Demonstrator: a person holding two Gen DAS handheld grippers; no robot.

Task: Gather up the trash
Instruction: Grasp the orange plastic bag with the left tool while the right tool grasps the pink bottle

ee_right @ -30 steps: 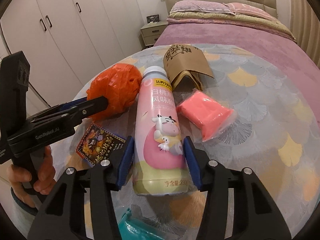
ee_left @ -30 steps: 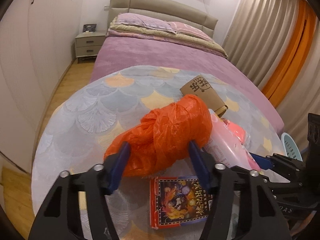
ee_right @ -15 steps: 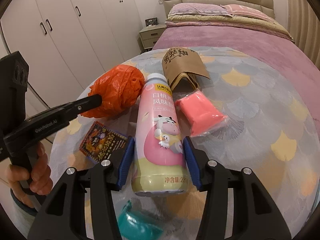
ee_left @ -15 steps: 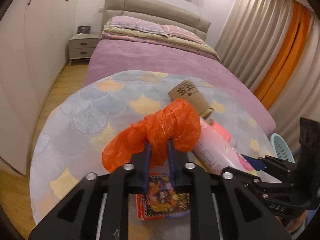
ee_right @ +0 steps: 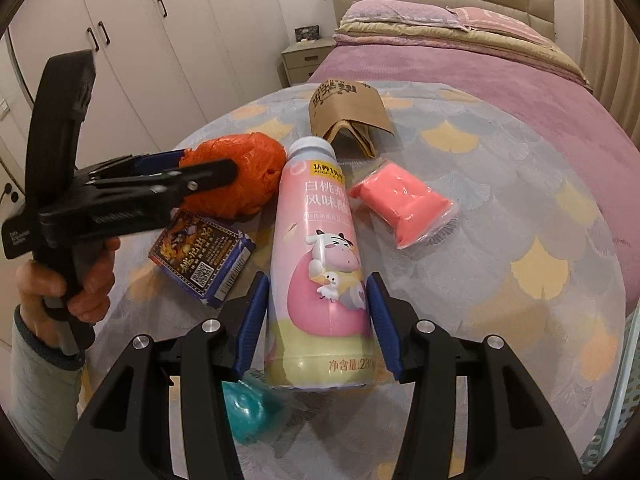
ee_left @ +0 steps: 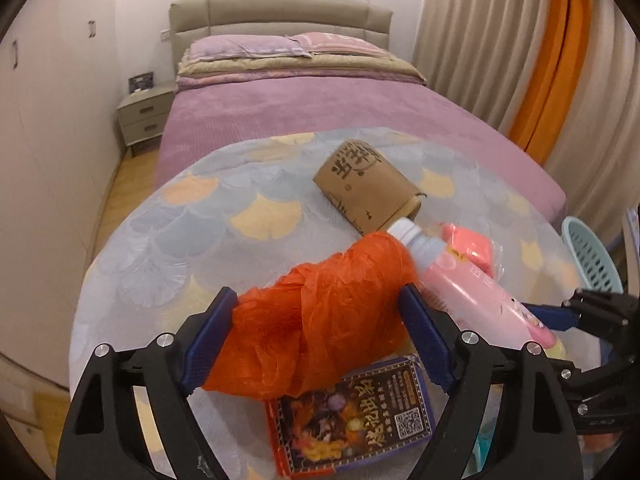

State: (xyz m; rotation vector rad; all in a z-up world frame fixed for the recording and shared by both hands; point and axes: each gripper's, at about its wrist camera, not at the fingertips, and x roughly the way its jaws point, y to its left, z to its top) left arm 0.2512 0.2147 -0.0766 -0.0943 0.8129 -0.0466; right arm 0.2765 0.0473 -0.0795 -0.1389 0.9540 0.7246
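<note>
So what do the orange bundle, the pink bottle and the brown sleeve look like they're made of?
Orange bundle: thin plastic film, probably a bag; crinkled, faintly glossy, knotted folds.
Pink bottle: likely plastic under a smooth printed wrap, with soft highlights.
Brown sleeve: matte kraft cardboard with black print, its layered edge showing at the open end.

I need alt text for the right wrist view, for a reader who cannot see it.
The right gripper straddles a pink drink bottle lying on a round, fan-patterned table. To the left, the left gripper straddles a crumpled orange bag; a pink packet and brown paper sleeve lie nearby.
</note>
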